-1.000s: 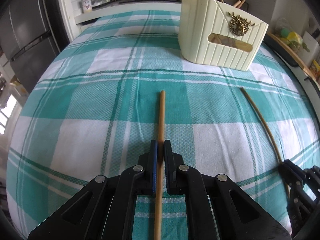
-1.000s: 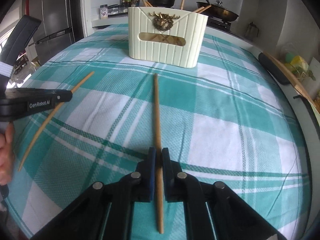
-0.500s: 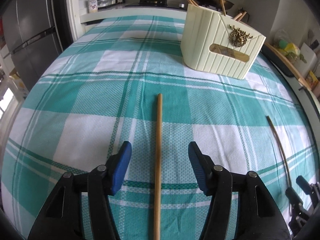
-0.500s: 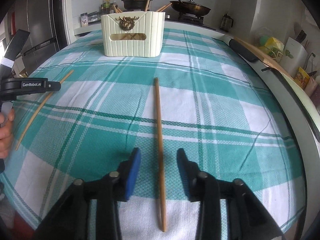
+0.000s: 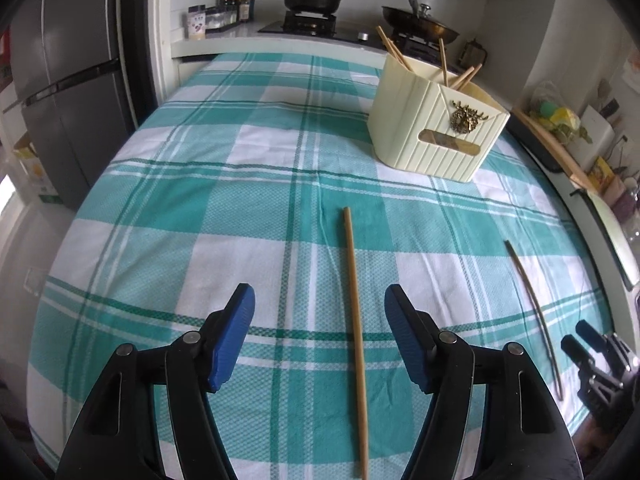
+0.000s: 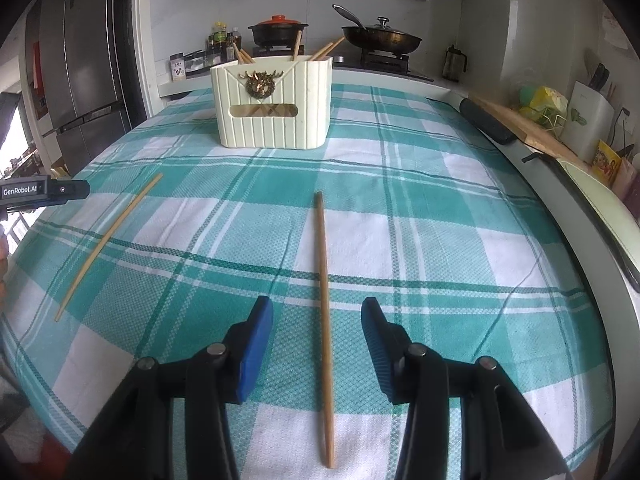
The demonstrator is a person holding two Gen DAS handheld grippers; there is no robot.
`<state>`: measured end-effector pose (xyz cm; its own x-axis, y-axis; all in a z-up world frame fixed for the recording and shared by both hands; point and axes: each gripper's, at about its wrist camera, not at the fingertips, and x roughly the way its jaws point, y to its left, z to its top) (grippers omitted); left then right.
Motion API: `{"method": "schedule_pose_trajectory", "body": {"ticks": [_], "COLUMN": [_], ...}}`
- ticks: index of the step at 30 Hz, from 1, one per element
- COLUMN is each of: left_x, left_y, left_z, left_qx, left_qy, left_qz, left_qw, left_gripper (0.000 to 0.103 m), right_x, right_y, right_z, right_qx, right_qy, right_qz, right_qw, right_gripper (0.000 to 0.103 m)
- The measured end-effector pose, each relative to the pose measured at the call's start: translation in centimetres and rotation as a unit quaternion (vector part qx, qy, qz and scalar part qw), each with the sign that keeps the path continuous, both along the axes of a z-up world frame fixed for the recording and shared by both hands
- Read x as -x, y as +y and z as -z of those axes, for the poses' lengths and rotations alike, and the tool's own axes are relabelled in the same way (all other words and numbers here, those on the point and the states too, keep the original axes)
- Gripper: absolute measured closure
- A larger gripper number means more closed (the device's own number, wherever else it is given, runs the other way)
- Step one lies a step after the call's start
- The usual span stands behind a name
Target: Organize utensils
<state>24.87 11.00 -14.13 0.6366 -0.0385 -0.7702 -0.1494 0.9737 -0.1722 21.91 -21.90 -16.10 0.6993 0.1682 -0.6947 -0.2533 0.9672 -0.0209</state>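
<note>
From our left wrist view, the left gripper (image 5: 319,312) hangs above its chopstick (image 5: 355,336), which lies flat on the checked bench cloth (image 5: 248,232), pointing toward the cream holder (image 5: 434,132). Its jaws have just been opening and stand spread, the stick between them but untouched. A second ago they pinched it.

From our right wrist view, the right gripper (image 6: 317,326) hovers likewise over a second chopstick (image 6: 324,268), jaws apart and clear of it, where earlier they were pressed on the stick; they have just opened.

We judge both sticks released short of the holder. Next we would need to re-grip each, lift, and drop it in among those already standing there.
</note>
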Motion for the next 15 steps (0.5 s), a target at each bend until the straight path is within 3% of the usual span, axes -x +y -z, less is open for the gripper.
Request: {"method": "schedule_pose_trajectory", "body": {"ticks": [7, 11, 15], "left_x": [-0.6, -2.9, -6.1], "left_y": [1.7, -0.2, -2.1], "left_z": [0.1, 1.4, 3.2], "left_qx": [0.023, 0.003, -0.039], "left_qy": [0.023, 0.051, 0.078], "left_qz": [0.061, 0.108, 0.123], "left_qw": [0.9976, 0.9929, 0.9885], "left_gripper": [0.03, 0.03, 0.03], "right_x": [-2.7, -5.9, -9.3], "right_y": [-4.0, -2.5, 0.9], "right_z": [-1.2, -1.2, -0.3], "right_qx": [-0.038, -0.042, -0.002], "right_qy": [0.056, 0.118, 0.144], "right_qz": [0.0, -0.057, -0.099], "right_qw": [0.998, 0.99, 0.985], "right_gripper": [0.056, 0.056, 0.056]}}
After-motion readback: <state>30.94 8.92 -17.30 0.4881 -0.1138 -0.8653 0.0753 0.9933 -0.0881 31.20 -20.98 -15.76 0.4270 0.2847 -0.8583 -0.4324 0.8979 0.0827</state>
